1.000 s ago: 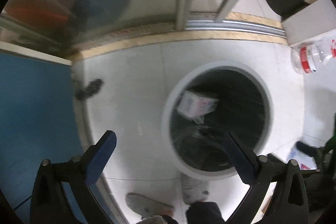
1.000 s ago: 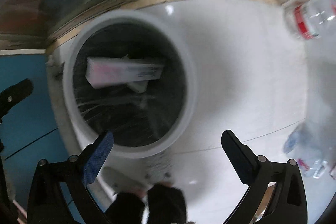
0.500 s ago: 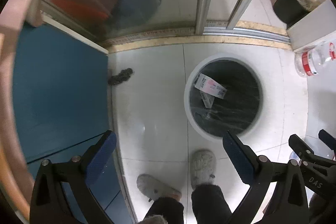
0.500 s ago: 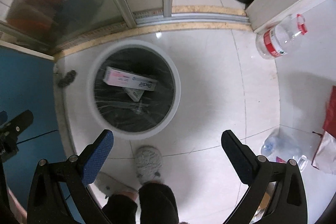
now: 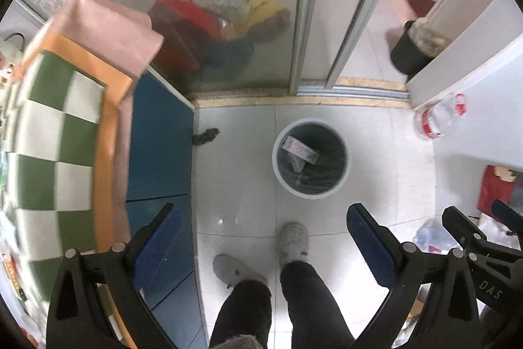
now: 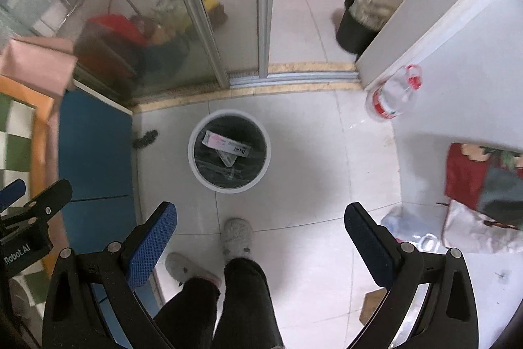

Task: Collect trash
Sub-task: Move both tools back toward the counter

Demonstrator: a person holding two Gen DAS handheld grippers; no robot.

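Note:
A round white trash bin (image 5: 340,182) with a black liner stands on the tiled floor, also in the right wrist view (image 6: 261,175). A white and pink box (image 5: 300,149) lies inside it on other trash, also in the right wrist view (image 6: 226,143). My left gripper (image 5: 261,237) is open and empty, high above the floor, nearer me than the bin. My right gripper (image 6: 261,234) is open and empty, also high above the floor. The right gripper's finger shows at the right edge of the left wrist view (image 5: 464,228).
A table with a green checkered cloth (image 5: 49,133) and a blue cabinet (image 5: 157,146) stand at left. Glass sliding doors (image 6: 209,22) are behind the bin. A large water bottle (image 6: 392,97) lies at right. Bags (image 6: 480,185) and a crushed bottle (image 6: 408,231) are at right. My slippers (image 6: 237,237) are below.
Both grippers have risen well away from the bin, which now looks much smaller. The box lies in the bin as before. The table has come into view at left.

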